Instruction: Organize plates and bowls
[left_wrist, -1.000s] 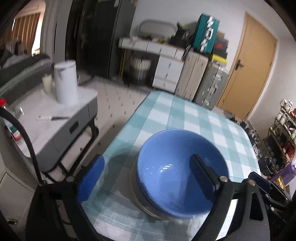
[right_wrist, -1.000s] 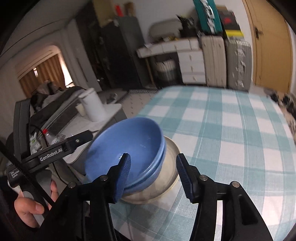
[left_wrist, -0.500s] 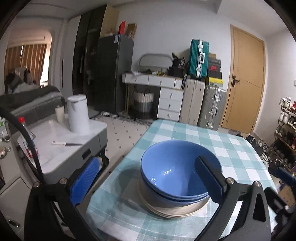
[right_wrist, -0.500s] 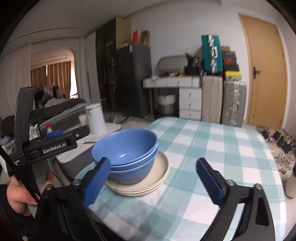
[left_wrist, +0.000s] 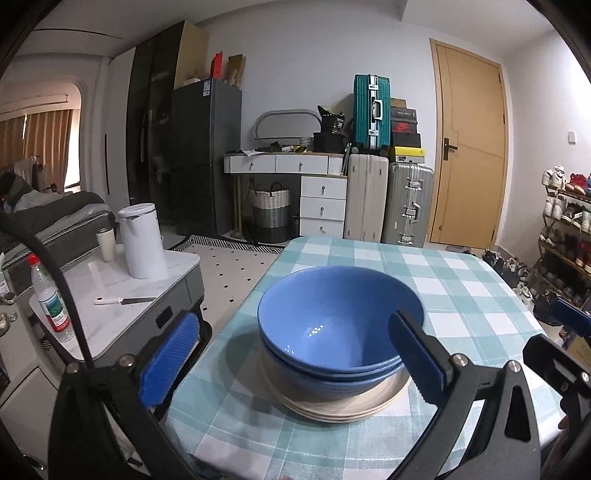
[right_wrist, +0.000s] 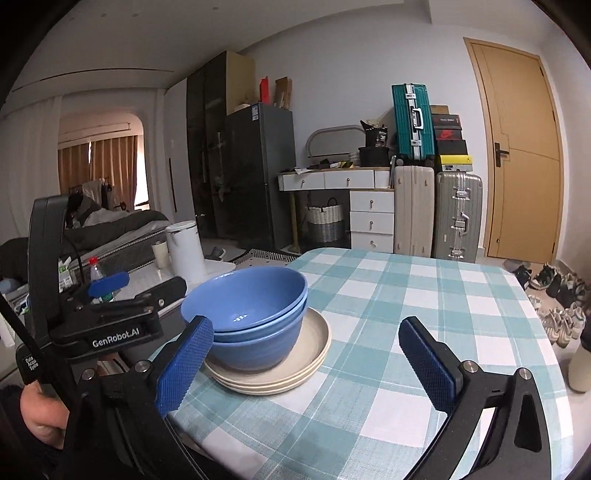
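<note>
Two blue bowls (left_wrist: 340, 325) (right_wrist: 251, 314) sit nested, level, on a short stack of cream plates (left_wrist: 332, 406) (right_wrist: 280, 373) near the left edge of the table. My left gripper (left_wrist: 293, 356) is open and drawn back from the stack; its blue pads frame the bowls without touching them. My right gripper (right_wrist: 306, 363) stands wide open, with only checked cloth between its fingers, and the stack lies just beyond its left pad (right_wrist: 184, 365). In the right wrist view the left gripper (right_wrist: 110, 314) shows at the left, held by a hand (right_wrist: 37, 413).
A teal-and-white checked cloth covers the table (right_wrist: 406, 295). Left of the table stands a low grey side table (left_wrist: 122, 295) with a white kettle (left_wrist: 142, 240), a cup, a bottle and a knife. Suitcases, white drawers and a door are at the back, with shoes at the right.
The right gripper opened from around the upper bowl's rim. The bowl went from tilted to resting level in the lower one. Both grippers drew back from the stack.
</note>
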